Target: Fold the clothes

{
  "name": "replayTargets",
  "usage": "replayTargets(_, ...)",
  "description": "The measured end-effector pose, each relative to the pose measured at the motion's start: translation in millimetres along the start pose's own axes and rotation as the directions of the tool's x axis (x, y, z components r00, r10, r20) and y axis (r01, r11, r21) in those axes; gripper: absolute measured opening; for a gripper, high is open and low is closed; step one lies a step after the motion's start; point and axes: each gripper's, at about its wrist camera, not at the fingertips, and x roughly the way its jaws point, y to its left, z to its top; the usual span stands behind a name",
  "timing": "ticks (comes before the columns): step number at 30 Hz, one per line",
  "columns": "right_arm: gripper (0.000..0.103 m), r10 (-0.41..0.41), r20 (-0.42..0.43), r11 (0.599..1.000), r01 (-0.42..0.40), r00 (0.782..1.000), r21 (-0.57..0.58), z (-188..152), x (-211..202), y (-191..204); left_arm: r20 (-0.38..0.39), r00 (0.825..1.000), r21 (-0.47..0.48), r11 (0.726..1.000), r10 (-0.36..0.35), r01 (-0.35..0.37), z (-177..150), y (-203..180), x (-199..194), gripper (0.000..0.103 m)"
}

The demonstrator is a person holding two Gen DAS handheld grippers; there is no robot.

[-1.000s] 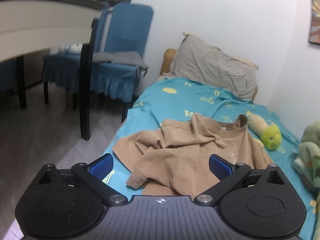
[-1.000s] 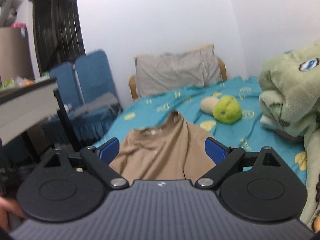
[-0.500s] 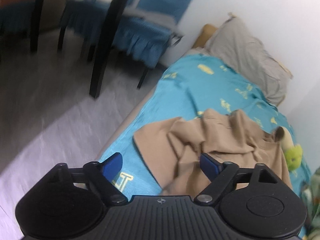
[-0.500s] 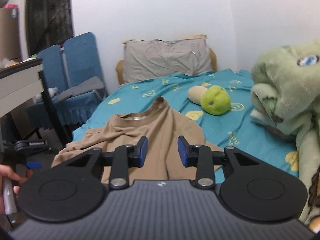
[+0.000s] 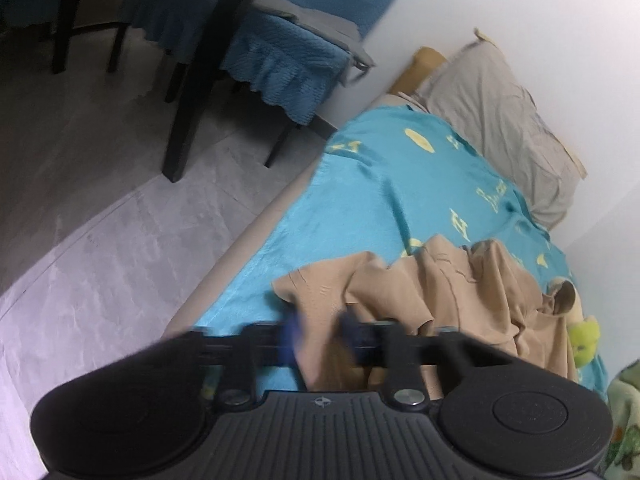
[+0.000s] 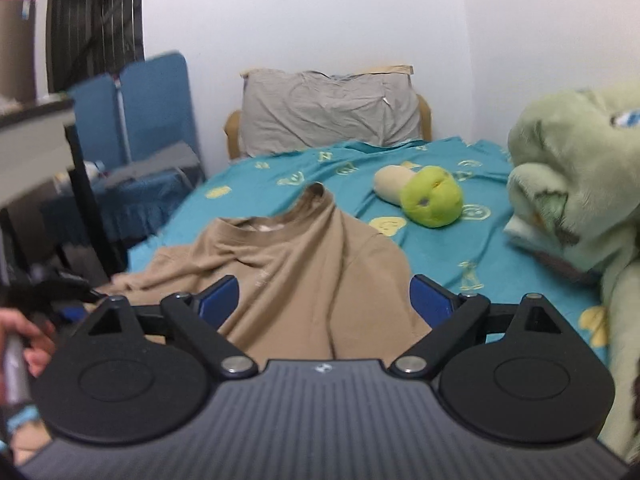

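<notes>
- While it lies crumpled on the teal bedsheet (image 6: 432, 256), the tan T-shirt (image 6: 304, 264) has its collar toward the pillow and its lower part toward the camera of the right wrist.
- Seen from the left wrist, the T-shirt (image 5: 432, 300) is bunched in folds near the side edge of the bed, with one sleeve spread flat toward the floor side.
- The left gripper (image 5: 320, 336) has its jaws closed together on the near edge of the T-shirt; the blue pads are blurred, but tan cloth sits between them.
- The right gripper (image 6: 324, 300) has its jaws spread wide and at this moment opening; the shirt lies under and between them, and the pads do not press on it.
- In the right wrist view a hand (image 6: 28, 340) is at the left edge, around a grey handle.
- A green and cream plush toy (image 6: 424, 196) lies on the sheet beyond the shirt, apart from it.
- A pale green fleece blanket (image 6: 572, 184) is piled at the right side of the bed.
- A grey pillow (image 6: 328, 108) leans on the white wall at the head of the bed.
- Beside the bed stand blue covered chairs (image 5: 280, 52) on a grey floor (image 5: 112, 184), and the dark leg (image 5: 204, 64) of a table.
</notes>
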Motion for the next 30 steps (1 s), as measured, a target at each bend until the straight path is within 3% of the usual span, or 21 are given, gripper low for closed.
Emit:
replayTargets(4, 0.094, 0.029, 0.003, 1.0, -0.029, 1.0, 0.001, -2, -3, -1, 0.07, 0.998, 0.084, 0.996, -0.006, 0.0, 22, -13, -13, 0.002)
replayTargets(8, 0.094, 0.048, 0.011, 0.996, -0.049, 0.999, 0.079, -1, -3, -9, 0.174, 0.984, 0.188, 0.979, 0.048, -0.081, 80, -35, -27, 0.002)
replayTargets(10, 0.094, 0.034, 0.017, 0.992, -0.036, 0.999, 0.121, -1, 0, -16, 0.24, 0.963, 0.223, 0.958, 0.123, -0.178, 108, -44, -26, 0.002)
replayTargets(12, 0.094, 0.018, 0.02, 0.988, -0.02, 1.0, 0.152, -1, 3, -21, 0.31, 0.928, 0.248, 0.926, 0.204, -0.286, 131, -55, -20, 0.002)
replayTargets(14, 0.094, 0.006, 0.017, 0.988, -0.008, 1.0, 0.156, -2, 8, -23, 0.324, 0.896, 0.26, 0.883, 0.302, -0.392, 139, -58, -1, 0.003)
replayTargets(16, 0.094, 0.001, 0.004, 0.989, -0.001, 1.0, 0.149, -3, 14, -23, 0.282, 0.91, 0.269, 0.885, 0.304, -0.379, 138, -52, 11, 0.005)
replayTargets(19, 0.094, 0.01, -0.009, 0.991, -0.008, 1.0, 0.133, -5, 21, -20, 0.217, 0.936, 0.25, 0.911, 0.276, -0.327, 120, -34, 8, 0.015)
replayTargets(21, 0.094, 0.017, -0.01, 0.992, -0.015, 1.0, 0.125, -5, 23, -19, 0.138, 0.957, 0.255, 0.924, 0.257, -0.285, 103, -25, -3, 0.034)
replayTargets(22, 0.094, 0.022, -0.01, 0.992, -0.02, 1.0, 0.129, -4, 24, -20, 0.109, 0.965, 0.266, 0.929, 0.238, -0.258, 93, -22, -14, 0.036)
replayTargets(23, 0.094, 0.028, -0.01, 0.991, -0.026, 1.0, 0.134, -4, 24, -20, 0.106, 0.971, 0.284, 0.929, 0.214, -0.235, 80, -22, -30, 0.038)
replayTargets(25, 0.094, 0.038, -0.01, 0.988, -0.036, 0.999, 0.147, -3, 22, -22, 0.107, 0.978, 0.324, 0.924, 0.177, -0.202, 53, -28, -65, 0.054)
replayTargets(27, 0.094, 0.037, -0.008, 0.988, -0.036, 0.999, 0.149, -2, 19, -23, 0.134, 0.979, 0.347, 0.917, 0.156, -0.194, 25, -42, -102, 0.078)
replayTargets(30, 0.094, 0.036, -0.01, 0.984, -0.034, 0.999, 0.173, 0, 10, -27, 0.164, 0.98, 0.388, 0.906, 0.114, -0.171, -15, -71, -151, 0.088)
